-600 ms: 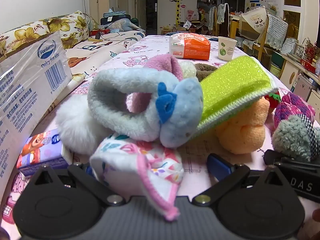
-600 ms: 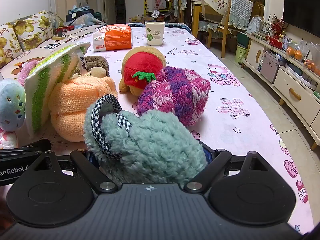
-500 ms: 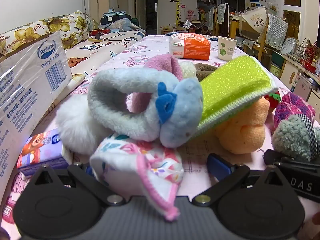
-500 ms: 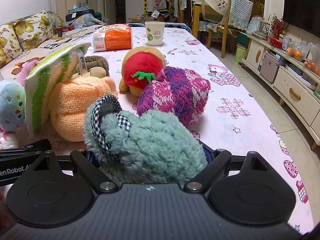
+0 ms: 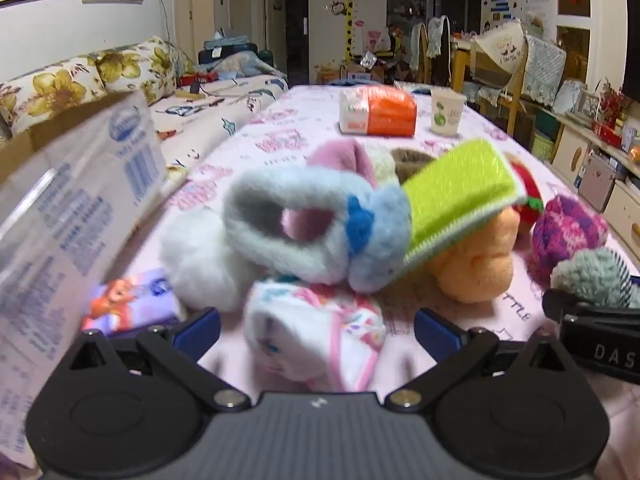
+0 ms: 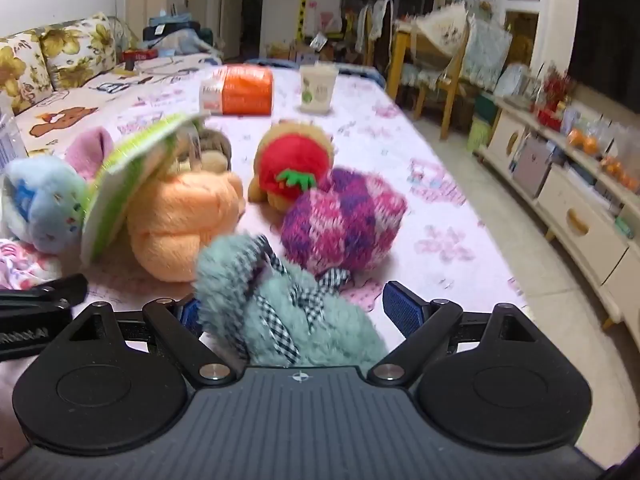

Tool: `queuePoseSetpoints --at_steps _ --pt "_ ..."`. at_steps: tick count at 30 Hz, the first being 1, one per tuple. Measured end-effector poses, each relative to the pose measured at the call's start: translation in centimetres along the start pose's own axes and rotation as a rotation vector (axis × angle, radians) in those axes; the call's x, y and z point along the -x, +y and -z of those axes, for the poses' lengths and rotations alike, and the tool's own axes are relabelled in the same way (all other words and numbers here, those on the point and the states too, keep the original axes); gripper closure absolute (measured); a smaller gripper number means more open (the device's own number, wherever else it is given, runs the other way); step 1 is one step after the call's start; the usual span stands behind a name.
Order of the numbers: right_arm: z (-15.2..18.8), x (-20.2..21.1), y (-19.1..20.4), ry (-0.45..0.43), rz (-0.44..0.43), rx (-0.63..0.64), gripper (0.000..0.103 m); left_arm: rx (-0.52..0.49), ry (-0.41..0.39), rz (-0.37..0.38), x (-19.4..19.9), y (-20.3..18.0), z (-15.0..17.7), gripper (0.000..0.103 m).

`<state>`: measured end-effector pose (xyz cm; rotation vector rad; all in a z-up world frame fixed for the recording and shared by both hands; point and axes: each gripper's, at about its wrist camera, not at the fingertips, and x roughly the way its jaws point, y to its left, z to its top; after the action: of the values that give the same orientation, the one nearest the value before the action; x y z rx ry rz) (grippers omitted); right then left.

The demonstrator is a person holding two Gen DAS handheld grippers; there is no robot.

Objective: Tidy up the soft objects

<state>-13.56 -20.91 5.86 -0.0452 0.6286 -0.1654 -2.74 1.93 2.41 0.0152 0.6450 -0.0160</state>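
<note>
A pile of soft things lies on the pink tablecloth [image 5: 280, 136]. My left gripper [image 5: 316, 330] is open, with a white floral cloth [image 5: 316, 332] lying between its blue pads. Behind it are a grey-blue fuzzy slipper [image 5: 316, 224], a white fluffy ball [image 5: 196, 260], a green sponge pad [image 5: 460, 196] and an orange plush [image 5: 476, 264]. My right gripper [image 6: 292, 312] is open around a teal fuzzy slipper with checked trim [image 6: 288, 304]. Beyond it lie a purple-pink knit piece [image 6: 344, 220] and a red strawberry plush [image 6: 294, 160].
A plastic-wrapped carton [image 5: 60, 220] stands at the left, with a purple tissue pack [image 5: 128, 304] beside it. An orange pack [image 5: 376, 114] and a paper cup [image 5: 446, 114] stand at the far end. A sofa [image 5: 120, 76] runs along the left; cabinets [image 6: 580, 208] line the right.
Both grippers have opened and let go of their items. The floral cloth and the teal slipper now lie loose between the pads. Both views have drawn back slightly.
</note>
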Motion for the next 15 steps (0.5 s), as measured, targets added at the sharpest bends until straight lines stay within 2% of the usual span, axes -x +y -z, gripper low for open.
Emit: queuePoseSetpoints --at_steps 5,8,15 --pt "0.1 2.6 0.3 -0.094 -0.028 0.020 0.000 -0.002 -0.047 -0.008 1.9 1.2 -0.6 0.001" --pt "-0.3 3.8 0.2 -0.143 -0.081 -0.003 0.000 0.008 -0.063 -0.007 3.3 2.3 -1.0 0.001" --pt "-0.7 4.4 0.9 -0.160 -0.160 -0.035 0.000 0.019 -0.092 -0.024 5.7 4.6 -0.8 0.001"
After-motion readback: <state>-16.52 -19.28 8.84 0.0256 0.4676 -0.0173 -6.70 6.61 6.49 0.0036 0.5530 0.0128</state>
